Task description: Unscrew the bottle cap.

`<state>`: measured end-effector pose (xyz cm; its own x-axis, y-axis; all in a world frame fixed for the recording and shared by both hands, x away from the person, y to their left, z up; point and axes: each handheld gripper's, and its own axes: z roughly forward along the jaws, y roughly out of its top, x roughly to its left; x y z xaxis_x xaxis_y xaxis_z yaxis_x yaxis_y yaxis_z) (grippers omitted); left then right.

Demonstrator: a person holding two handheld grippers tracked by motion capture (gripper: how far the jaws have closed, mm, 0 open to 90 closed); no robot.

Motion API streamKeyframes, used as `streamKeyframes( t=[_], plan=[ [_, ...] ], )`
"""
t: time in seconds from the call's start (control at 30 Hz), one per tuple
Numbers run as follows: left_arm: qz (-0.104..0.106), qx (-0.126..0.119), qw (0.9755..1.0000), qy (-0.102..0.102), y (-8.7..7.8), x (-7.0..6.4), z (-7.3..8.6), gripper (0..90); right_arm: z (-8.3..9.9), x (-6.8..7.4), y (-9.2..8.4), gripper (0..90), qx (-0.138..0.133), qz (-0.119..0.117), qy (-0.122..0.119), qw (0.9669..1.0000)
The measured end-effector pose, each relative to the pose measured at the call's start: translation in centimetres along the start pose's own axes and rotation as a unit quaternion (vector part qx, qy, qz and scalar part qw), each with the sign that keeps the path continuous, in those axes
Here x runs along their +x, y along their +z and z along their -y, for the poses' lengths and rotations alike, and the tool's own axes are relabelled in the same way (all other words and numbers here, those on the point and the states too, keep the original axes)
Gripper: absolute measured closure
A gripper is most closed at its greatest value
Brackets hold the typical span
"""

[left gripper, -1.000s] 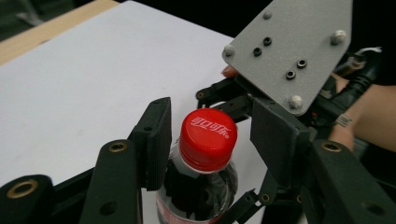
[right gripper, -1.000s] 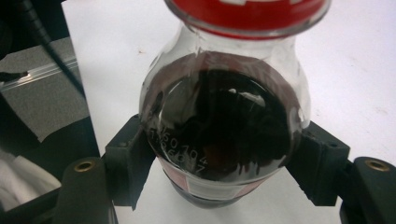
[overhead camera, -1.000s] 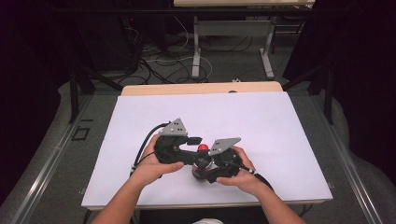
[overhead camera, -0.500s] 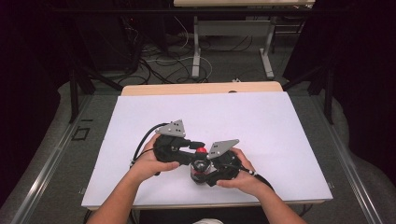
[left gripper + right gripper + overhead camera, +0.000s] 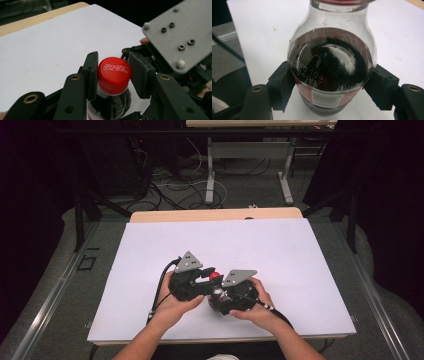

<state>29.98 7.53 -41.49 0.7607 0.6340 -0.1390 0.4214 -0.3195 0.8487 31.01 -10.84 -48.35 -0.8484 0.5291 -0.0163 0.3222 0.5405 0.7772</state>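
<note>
Two grippers hold one cola bottle over the white worktop (image 5: 300, 270).

The left gripper (image 5: 113, 75) has just been closing; its black fingers (image 5: 91, 72) now pinch the red screw cap (image 5: 114, 74) from both sides. The right gripper (image 5: 332, 85) is clamped on the clear plastic bottle of dark cola (image 5: 332, 62), its fingers (image 5: 280, 86) pressing the labelled body on both sides, below the shoulder.
</note>
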Motion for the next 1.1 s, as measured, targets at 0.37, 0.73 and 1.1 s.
streamKeyframes(
  t=[0.37,0.73,1.1],
  plan=[
    [0.046,0.018,0.9986,0.019,-0.3,0.8,-0.6,51.3,0.1,-0.6,-0.3,29.8,-0.005,-0.023,0.006,0.9997],
    [0.14,0.04,0.9865,0.074,-0.2,2.3,-1.2,57.3,-0.1,0.0,-0.5,29.7,0.0,-0.064,-0.022,0.9977],
    [0.059,0.018,0.9976,0.03,0.4,0.8,-0.8,61.2,0.0,-0.1,-0.2,29.8,-0.002,-0.042,0.0,0.9991]
  ],
)
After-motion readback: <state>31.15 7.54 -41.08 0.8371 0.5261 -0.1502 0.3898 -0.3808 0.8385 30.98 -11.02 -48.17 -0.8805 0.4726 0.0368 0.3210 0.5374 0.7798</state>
